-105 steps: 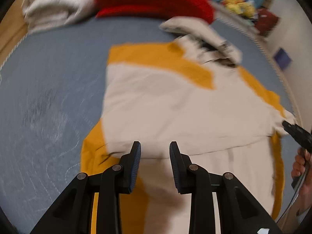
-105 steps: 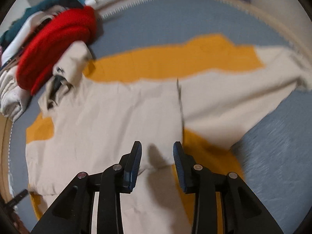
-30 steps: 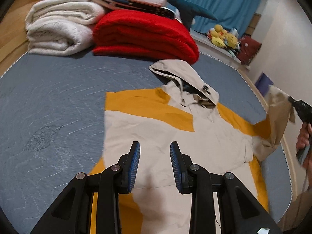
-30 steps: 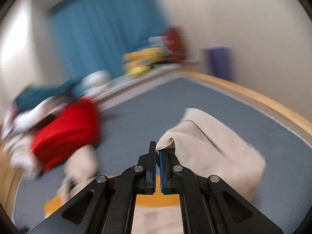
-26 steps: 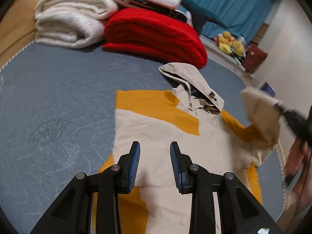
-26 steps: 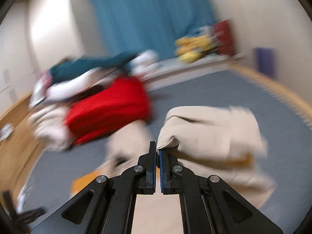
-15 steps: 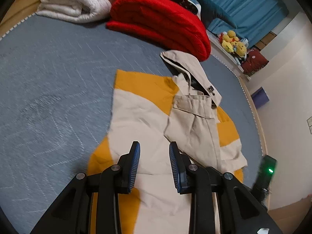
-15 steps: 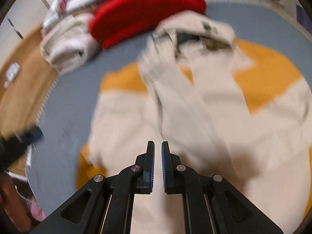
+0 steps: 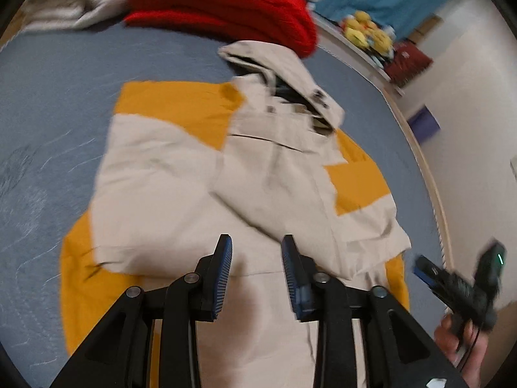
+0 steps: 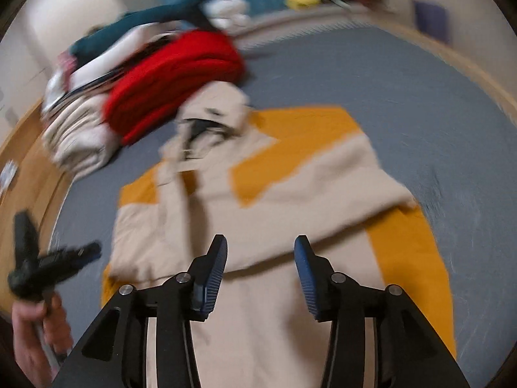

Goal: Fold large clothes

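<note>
A beige and mustard hooded jacket (image 9: 181,174) (image 10: 310,194) lies flat on a blue-grey quilted mattress (image 9: 48,103) (image 10: 371,74), hood toward the far end. One beige sleeve (image 9: 284,181) lies folded across its chest. My left gripper (image 9: 257,249) hovers over the jacket's lower body, its jaws opening with nothing between them. My right gripper (image 10: 260,249) hangs above the jacket's middle, its jaws also opening and empty. In the left wrist view the right gripper (image 9: 452,278) shows at the lower right in a hand; in the right wrist view the left gripper (image 10: 55,258) shows at the lower left.
A folded red blanket (image 9: 219,3) (image 10: 174,77) and cream blankets (image 9: 71,3) (image 10: 77,129) are stacked past the hood. A wooden bed frame (image 10: 468,64) rims the mattress. Yellow plush toys (image 9: 365,32), a blue curtain and a purple box (image 9: 423,123) stand beyond.
My right gripper carried the beige sleeve across the jacket, let it go onto the chest and opened, dropping lower. My left gripper came forward and down over the jacket.
</note>
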`<state>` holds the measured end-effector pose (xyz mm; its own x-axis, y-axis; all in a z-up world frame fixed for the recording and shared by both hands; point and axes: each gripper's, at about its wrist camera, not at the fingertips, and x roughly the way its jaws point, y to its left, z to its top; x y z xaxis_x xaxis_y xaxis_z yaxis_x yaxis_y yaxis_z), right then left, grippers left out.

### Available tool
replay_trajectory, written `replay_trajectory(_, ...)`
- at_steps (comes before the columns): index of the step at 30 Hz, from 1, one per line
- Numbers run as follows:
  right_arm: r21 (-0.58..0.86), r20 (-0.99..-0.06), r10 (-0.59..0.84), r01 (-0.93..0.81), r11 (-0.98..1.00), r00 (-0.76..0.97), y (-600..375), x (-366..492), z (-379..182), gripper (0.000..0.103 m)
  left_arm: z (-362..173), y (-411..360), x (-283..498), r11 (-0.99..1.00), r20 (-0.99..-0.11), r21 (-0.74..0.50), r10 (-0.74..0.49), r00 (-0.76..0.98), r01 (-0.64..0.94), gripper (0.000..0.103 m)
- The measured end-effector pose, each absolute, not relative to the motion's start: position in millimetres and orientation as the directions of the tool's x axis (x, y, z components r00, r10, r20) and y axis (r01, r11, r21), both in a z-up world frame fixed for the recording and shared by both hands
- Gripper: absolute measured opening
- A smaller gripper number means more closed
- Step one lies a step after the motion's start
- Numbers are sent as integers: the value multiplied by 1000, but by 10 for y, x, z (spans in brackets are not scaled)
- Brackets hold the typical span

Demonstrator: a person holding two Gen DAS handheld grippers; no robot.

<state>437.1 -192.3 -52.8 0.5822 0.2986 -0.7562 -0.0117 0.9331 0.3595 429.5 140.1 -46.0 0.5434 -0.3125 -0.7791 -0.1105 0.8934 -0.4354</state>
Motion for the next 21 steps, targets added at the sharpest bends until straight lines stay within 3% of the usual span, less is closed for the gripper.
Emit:
replay_trajectory(3, 511, -771, 392, 119, 852, 501, -2240, 4676, -874, 45, -465, 1103, 4466, 906, -780, -409, -283, 558, -112, 52)
replay_trajectory(5, 543, -782, 400, 206, 814, 478, -2443, 4855, -1057, 45, -513, 906, 4710, 904, -798, -396, -252, 547, -161, 58)
replay_trajectory(9, 615, -759, 429, 322, 720, 490, -2718, 5016, -1264, 45, -620, 561, 5187, 908, -842, -348, -194, 503, -232, 61)
replay_trajectory(13, 632, -757, 448, 359, 687, 475, -2820, 5144, -1391, 45, -807, 245, 5637, 973, -899, -143, -52, 436, -179, 62)
replay_trajectory(14, 628, -761, 438, 370, 685, 479, -2855, 5151, -1401, 45, -859, 263, 5684, 979, -909, -105, -23, 416, -175, 52)
replay_trajectory(15, 626, -762, 433, 376, 683, 481, -2893, 5146, -1403, 44, -884, 344, 5703, 978, -917, -91, -9, 400, -186, 28)
replay_trajectory(16, 633, -756, 433, 381, 673, 491, -2925, 5150, -1412, 29, -844, 535, 5666, 970, -913, -131, -38, 405, -203, 18)
replay_trajectory(17, 651, -741, 445, 376, 660, 503, -2944, 5157, -1428, 8, -746, 716, 5577, 962, -897, -172, -64, 437, -214, 13)
replay_trajectory(21, 664, -727, 428, 391, 637, 537, -2991, 5082, -1395, 3, -292, 1351, 4891, 943, -820, -229, -54, 569, -241, 11)
